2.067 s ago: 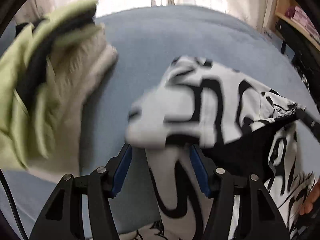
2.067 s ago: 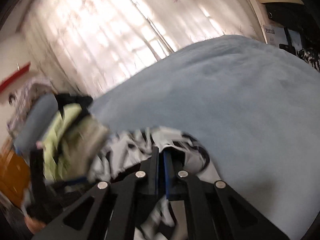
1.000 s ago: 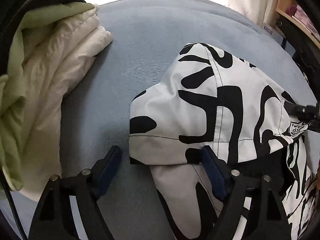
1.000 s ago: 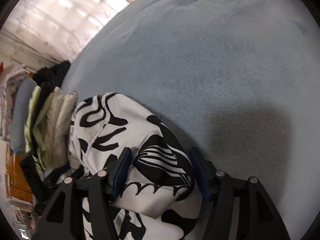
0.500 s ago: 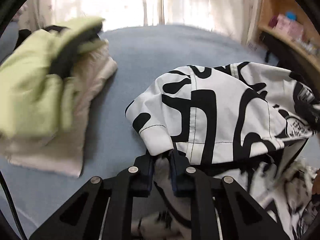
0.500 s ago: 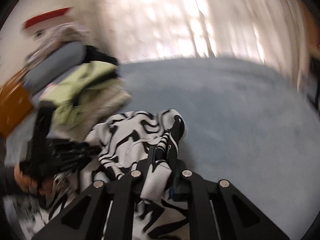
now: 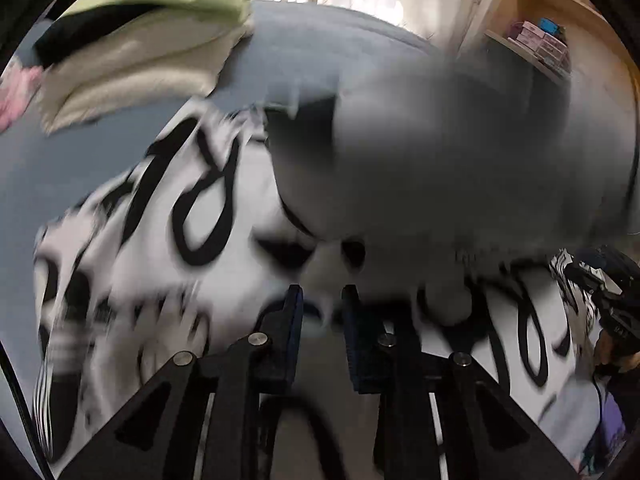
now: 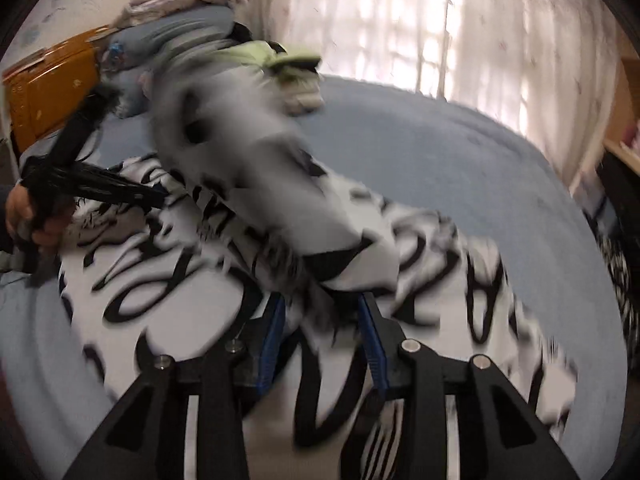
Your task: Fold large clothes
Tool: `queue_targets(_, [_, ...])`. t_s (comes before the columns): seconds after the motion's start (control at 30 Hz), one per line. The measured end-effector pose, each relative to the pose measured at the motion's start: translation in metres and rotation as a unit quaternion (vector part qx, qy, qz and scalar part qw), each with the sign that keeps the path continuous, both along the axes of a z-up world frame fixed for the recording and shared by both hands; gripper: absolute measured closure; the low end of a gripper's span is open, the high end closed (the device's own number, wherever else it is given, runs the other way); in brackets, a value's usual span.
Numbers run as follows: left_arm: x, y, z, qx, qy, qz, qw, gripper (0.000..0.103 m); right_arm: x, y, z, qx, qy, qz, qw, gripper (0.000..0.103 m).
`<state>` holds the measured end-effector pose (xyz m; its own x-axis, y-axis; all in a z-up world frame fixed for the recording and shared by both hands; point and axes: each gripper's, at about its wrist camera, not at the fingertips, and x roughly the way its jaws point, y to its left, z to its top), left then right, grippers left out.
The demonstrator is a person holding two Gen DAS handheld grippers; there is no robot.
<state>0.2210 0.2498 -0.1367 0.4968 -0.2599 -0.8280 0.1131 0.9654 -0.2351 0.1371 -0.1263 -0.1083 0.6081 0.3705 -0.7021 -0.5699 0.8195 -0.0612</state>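
A large white garment with black lettering (image 7: 168, 216) lies spread on the blue bed (image 7: 80, 156); it also shows in the right wrist view (image 8: 168, 300). A blurred part of it (image 7: 440, 152) flies in the air between both grippers. My left gripper (image 7: 320, 312) is nearly shut with a bit of the garment between its pads. My right gripper (image 8: 320, 320) stands partly open with the garment's cloth (image 8: 320, 248) between its blue pads (image 8: 272, 340). The left gripper also shows in the right wrist view (image 8: 160, 196).
A stack of folded clothes, green and cream (image 7: 152, 24), sits at the far left of the bed; it shows in the right wrist view (image 8: 288, 68) too. A wooden shelf (image 7: 540, 40) stands right of the bed. Curtains (image 8: 440, 20) hang behind.
The garment has spread out flat over the bed and a part of it swings up, blurred. My right gripper has opened partly from shut. Both grippers have moved fast.
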Motion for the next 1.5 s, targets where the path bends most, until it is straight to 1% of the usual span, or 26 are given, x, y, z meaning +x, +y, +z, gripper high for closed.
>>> queue_targets(0.07, [-0.015, 0.007, 0.004, -0.005, 0.009, 0.005, 0.9999, 0.085, -0.006, -0.004, 0.008, 0.021, 0.015, -0.016, 1.0, 0.065])
queue_targets(0.13, [-0.022, 0.012, 0.007, -0.012, 0.015, 0.005, 0.9998, 0.085, -0.011, -0.007, 0.019, 0.059, 0.031, -0.029, 0.997, 0.065])
queue_targets(0.17, [-0.024, 0.005, 0.011, -0.016, 0.017, 0.003, 0.9997, 0.084, -0.013, -0.008, 0.021, 0.073, 0.041, -0.034, 0.996, 0.065])
queue_targets(0.23, [-0.04, 0.004, 0.022, -0.026, 0.021, -0.01, 0.9994, 0.079, -0.018, -0.007, 0.025, 0.1, 0.062, -0.042, 0.992, 0.065])
queue_targets(0.27, [-0.052, 0.003, 0.027, -0.035, 0.025, -0.018, 0.9989, 0.075, -0.02, -0.007, 0.026, 0.114, 0.079, -0.048, 0.989, 0.063])
queue_targets(0.33, [-0.058, 0.002, 0.039, -0.061, 0.036, -0.035, 0.9968, 0.058, -0.024, -0.007, 0.025, 0.138, 0.105, -0.053, 0.983, 0.055])
queue_targets(0.37, [-0.062, 0.002, 0.045, -0.077, 0.041, -0.041, 0.9953, 0.044, -0.026, -0.009, 0.024, 0.155, 0.12, -0.056, 0.979, 0.05])
queue_targets(0.4, [-0.066, 0.003, 0.052, -0.098, 0.041, -0.045, 0.9934, 0.036, -0.027, -0.01, 0.023, 0.174, 0.135, -0.058, 0.974, 0.048])
queue_targets(0.43, [-0.074, 0.001, 0.059, -0.115, 0.038, -0.047, 0.9916, 0.035, -0.029, -0.01, 0.021, 0.187, 0.144, -0.059, 0.97, 0.047])
queue_targets(0.5, [-0.077, -0.01, 0.068, -0.137, 0.036, -0.05, 0.9886, 0.033, -0.03, -0.01, 0.018, 0.21, 0.165, -0.07, 0.961, 0.04])
queue_targets(0.6, [-0.06, -0.012, 0.076, -0.165, 0.038, -0.049, 0.9843, 0.028, -0.022, -0.011, 0.011, 0.243, 0.187, -0.086, 0.948, 0.038])
queue_targets(0.77, [-0.024, -0.013, 0.06, -0.186, 0.055, -0.024, 0.9807, 0.027, 0.002, -0.008, 0.0, 0.309, 0.22, -0.108, 0.919, 0.038])
queue_targets(0.83, [-0.009, -0.014, 0.05, -0.184, 0.061, -0.007, 0.981, 0.027, 0.012, -0.004, -0.006, 0.315, 0.229, -0.124, 0.912, 0.038])
queue_targets(0.87, [0.0, -0.015, 0.043, -0.179, 0.064, 0.005, 0.9817, 0.028, 0.017, 0.0, -0.01, 0.313, 0.234, -0.133, 0.911, 0.038])
queue_targets(0.93, [0.019, -0.016, 0.027, -0.18, 0.072, 0.028, 0.9805, 0.049, 0.023, 0.007, -0.016, 0.299, 0.234, -0.144, 0.914, 0.038])
queue_targets(0.97, [0.025, -0.015, 0.023, -0.182, 0.077, 0.037, 0.9797, 0.074, 0.024, 0.011, -0.015, 0.295, 0.228, -0.139, 0.918, 0.054])
queue_targets(1.0, [0.028, -0.015, 0.023, -0.173, 0.08, 0.047, 0.9805, 0.086, 0.025, 0.016, -0.012, 0.289, 0.224, -0.128, 0.922, 0.087])
queue_targets(1.03, [0.027, -0.015, 0.025, -0.166, 0.076, 0.054, 0.9818, 0.088, 0.025, 0.019, -0.006, 0.282, 0.214, -0.118, 0.928, 0.095])
queue_targets(1.1, [0.018, -0.017, 0.037, -0.171, 0.046, 0.067, 0.9819, 0.092, 0.016, 0.02, 0.015, 0.281, 0.178, -0.105, 0.937, 0.097])
queue_targets(1.17, [0.004, -0.024, 0.046, -0.167, 0.029, 0.062, 0.9836, 0.093, 0.007, 0.01, 0.028, 0.295, 0.166, -0.099, 0.936, 0.098])
queue_targets(1.23, [-0.018, -0.039, 0.044, -0.156, 0.017, 0.048, 0.9864, 0.093, -0.002, -0.006, 0.032, 0.297, 0.161, -0.113, 0.935, 0.098])
queue_targets(1.3, [-0.035, -0.057, 0.027, -0.121, 0.023, 0.037, 0.9917, 0.093, -0.009, -0.019, 0.018, 0.273, 0.172, -0.136, 0.937, 0.098])
queue_targets(1.33, [-0.042, -0.068, 0.015, -0.099, 0.031, 0.034, 0.9941, 0.093, -0.012, -0.022, 0.002, 0.243, 0.185, -0.154, 0.94, 0.098])
queue_targets(1.4, [-0.054, -0.081, -0.005, -0.064, 0.034, 0.038, 0.9966, 0.093, -0.017, -0.022, -0.031, 0.2, 0.218, -0.173, 0.939, 0.098])
queue_targets(1.43, [-0.058, -0.088, -0.009, -0.046, 0.021, 0.043, 0.9978, 0.093, -0.02, -0.021, -0.043, 0.194, 0.227, -0.174, 0.938, 0.097])
queue_targets(1.5, [-0.061, -0.097, -0.007, -0.023, 0.003, 0.047, 0.9986, 0.092, -0.026, -0.02, -0.048, 0.194, 0.212, -0.182, 0.94, 0.097])
